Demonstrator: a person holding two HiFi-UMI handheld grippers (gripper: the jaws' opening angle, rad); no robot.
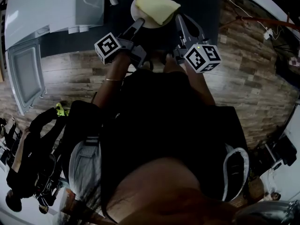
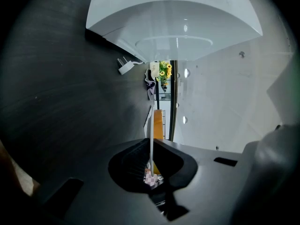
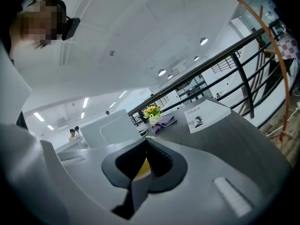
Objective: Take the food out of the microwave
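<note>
A white plate (image 1: 138, 9) with a pale yellow piece of food (image 1: 157, 4) on it is held over the dark table (image 1: 70, 43), in front of me. My left gripper (image 1: 139, 23) is shut on the plate's left rim. In the left gripper view the rim (image 2: 151, 135) shows as a thin white edge between the closed jaws, with the yellow food (image 2: 158, 124) behind it. My right gripper (image 1: 179, 18) is shut on the plate's right side; a bit of yellow (image 3: 143, 167) shows between its jaws. The white microwave (image 1: 51, 3) stands to the left, apart from the plate.
The microwave's door (image 1: 26, 74) hangs open over the table's edge at the left. A white plug (image 1: 113, 1) lies on the table beside the microwave. A vase of yellow flowers (image 3: 152, 111) and a printed sheet (image 3: 206, 115) sit farther along the table. A railing (image 3: 243, 64) runs to the right.
</note>
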